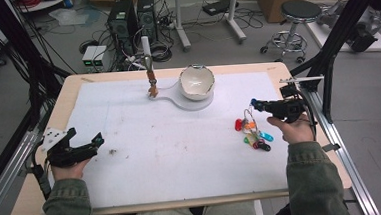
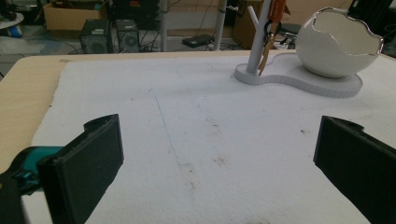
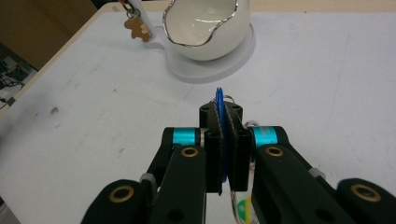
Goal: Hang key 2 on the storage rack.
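Right gripper point(image 3: 225, 140) clamps blue plastic key tag point(image 3: 218, 100) of colourful key bunch point(image 1: 254, 132); left gripper point(image 2: 219, 154) wide open, holding nothing.

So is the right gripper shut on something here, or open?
Shut. The right gripper has its jaws pressed flat on a blue tag of the key bunch.

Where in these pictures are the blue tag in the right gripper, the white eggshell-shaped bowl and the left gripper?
blue tag point(image 3: 218, 99): right gripper view, on its top edge above the jaws.
white eggshell-shaped bowl point(image 1: 196, 84): high view, on its inner wall.
left gripper point(image 2: 219, 158): left gripper view, midway between its open jaws.
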